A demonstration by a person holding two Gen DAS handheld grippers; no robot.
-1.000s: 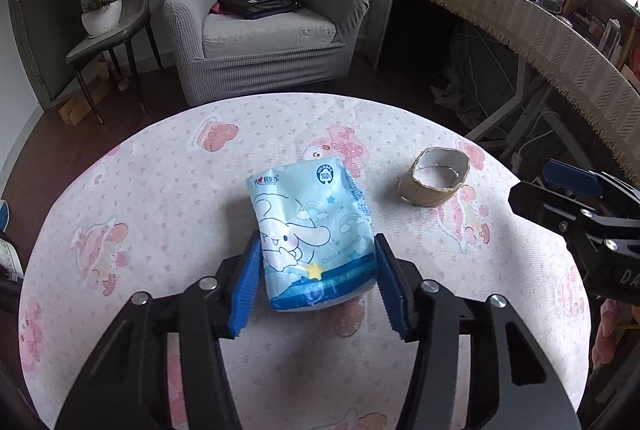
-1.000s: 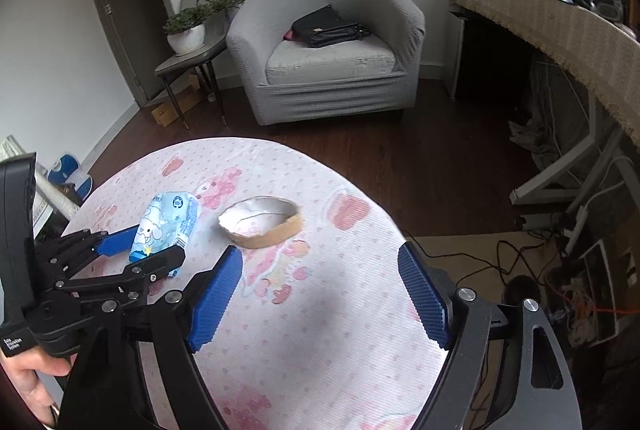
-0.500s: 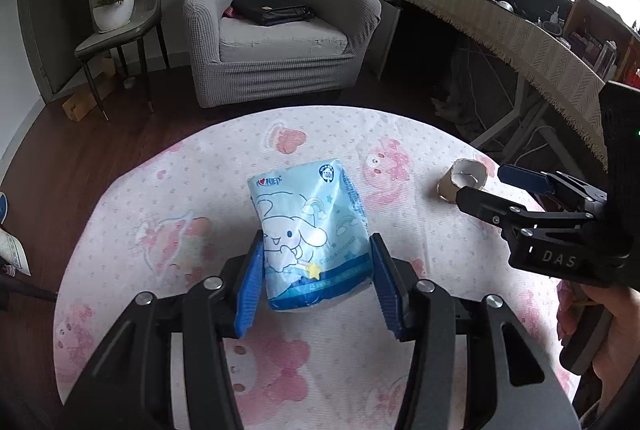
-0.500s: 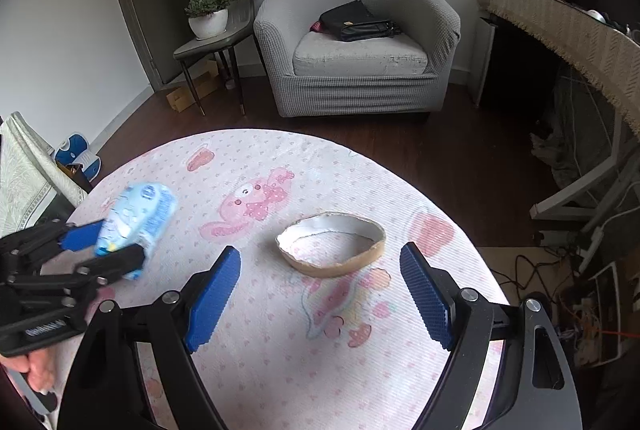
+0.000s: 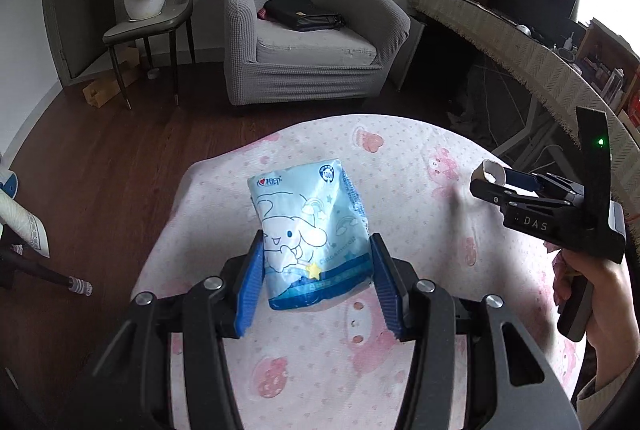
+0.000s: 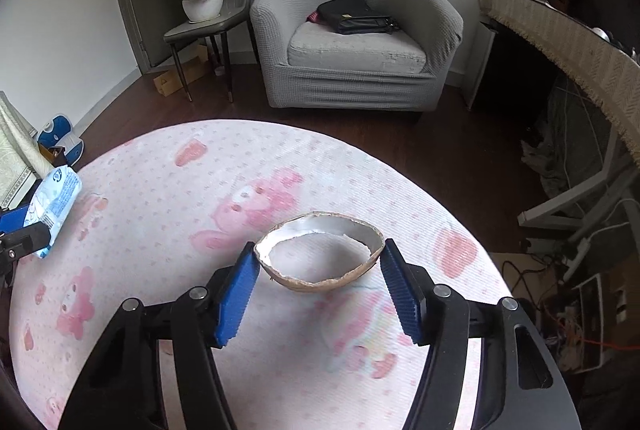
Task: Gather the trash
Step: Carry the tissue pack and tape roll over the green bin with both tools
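Left gripper (image 5: 316, 282) is clamped on the blue tissue pack (image 5: 310, 230), which is lifted off the round worktop (image 5: 400, 166) near its left rim. Right gripper (image 6: 316, 290) is closing around the coconut shell half (image 6: 318, 256); the left pad looks to be at the rim, the right pad just beside it, so it's not gripped yet.

Risks: the shell is curved and hard, so the pads could skid off and kick it toward the far edge. It's thin and might crack under a squeeze. The soft pack is held only at its lower end and could sag or slip.

Room: the worktop is mostly bare with floor past every rim, the grippers are well apart, and the armchair (image 6: 356, 38) is far off.
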